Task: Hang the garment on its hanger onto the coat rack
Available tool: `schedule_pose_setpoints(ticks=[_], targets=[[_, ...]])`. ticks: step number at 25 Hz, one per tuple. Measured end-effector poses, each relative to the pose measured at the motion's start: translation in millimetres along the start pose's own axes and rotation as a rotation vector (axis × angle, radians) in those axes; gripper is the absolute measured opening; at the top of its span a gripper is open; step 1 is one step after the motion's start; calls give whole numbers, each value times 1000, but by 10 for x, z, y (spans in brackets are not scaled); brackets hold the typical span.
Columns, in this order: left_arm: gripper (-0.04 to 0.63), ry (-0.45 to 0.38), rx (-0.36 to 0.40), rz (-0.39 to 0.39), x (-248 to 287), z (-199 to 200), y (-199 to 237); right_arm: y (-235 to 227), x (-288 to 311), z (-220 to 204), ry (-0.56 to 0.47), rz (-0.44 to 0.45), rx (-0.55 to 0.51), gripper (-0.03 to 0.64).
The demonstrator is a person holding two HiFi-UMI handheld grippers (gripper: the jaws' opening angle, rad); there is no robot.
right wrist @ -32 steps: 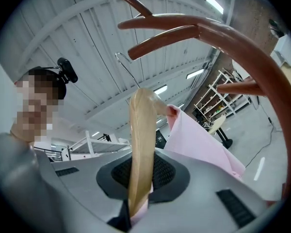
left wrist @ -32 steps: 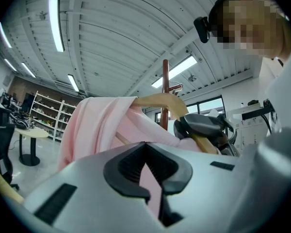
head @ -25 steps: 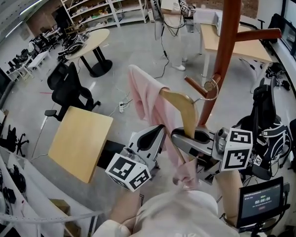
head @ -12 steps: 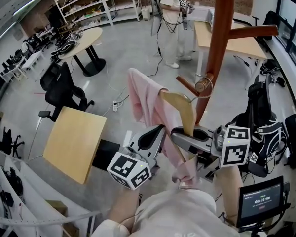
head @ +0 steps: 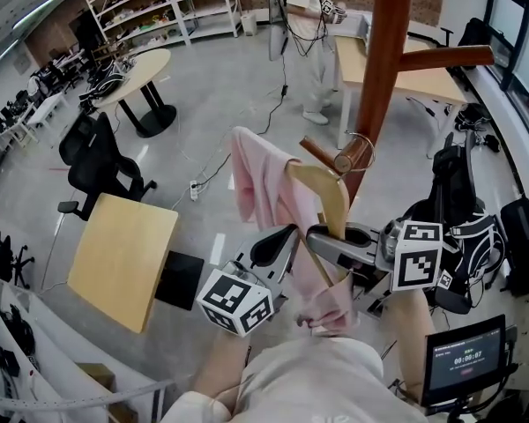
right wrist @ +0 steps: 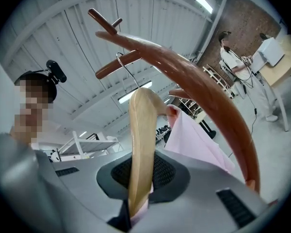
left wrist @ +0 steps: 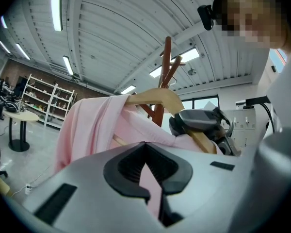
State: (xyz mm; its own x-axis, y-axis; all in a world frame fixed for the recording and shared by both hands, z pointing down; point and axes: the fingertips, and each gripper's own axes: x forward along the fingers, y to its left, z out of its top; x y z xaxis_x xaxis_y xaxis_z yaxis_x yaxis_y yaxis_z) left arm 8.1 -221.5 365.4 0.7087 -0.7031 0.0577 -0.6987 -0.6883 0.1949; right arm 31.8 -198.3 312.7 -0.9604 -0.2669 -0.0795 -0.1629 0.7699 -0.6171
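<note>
right claw (right wrist: 138, 165) is clamped on the lower end of the wooden hanger (head: 324, 194), with a bit of pink cloth pinched in alongside it. left claw (left wrist: 146, 154) is closed on a fold of the pink garment (head: 257, 183) — the cloth runs straight through between its jaws. Both claws sit just beside each other in front of the person's chest, and the hanger stands up steeply out of the right one. Garment is draped over the hanger's upper shoulder and hangs down its left side, with the tail bunched below the claws. The hanger's wire hook (head: 370, 148) is at the tip of the lowest peg (head: 326, 153) on the coat rack (head: 388, 51) — from the head view it looks looped round the peg end, can't tell if it's carrying weight. Rack pole is just right of the hanger, and an upper peg (head: 445, 57) sticks out to the right. Around: light wooden surface (head: 123, 258) to the left, black office chair (head: 97, 157) beyond it, small screen (head: 463, 355) lower right
</note>
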Motion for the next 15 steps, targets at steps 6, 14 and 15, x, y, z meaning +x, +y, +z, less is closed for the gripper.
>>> schedule_pose_setpoints(ticks=[6,14,15], targets=[[6,8,-14,-35,167,-52,-70,-182,-86,38,1,-49,2,28],[6,29,-16,-82,289,-120,-147,-249,-163,54,37,-87,-66,28],[6,30,-16,-86,306,-118,-156,-260,-188,61,44,-104,-81,26]])
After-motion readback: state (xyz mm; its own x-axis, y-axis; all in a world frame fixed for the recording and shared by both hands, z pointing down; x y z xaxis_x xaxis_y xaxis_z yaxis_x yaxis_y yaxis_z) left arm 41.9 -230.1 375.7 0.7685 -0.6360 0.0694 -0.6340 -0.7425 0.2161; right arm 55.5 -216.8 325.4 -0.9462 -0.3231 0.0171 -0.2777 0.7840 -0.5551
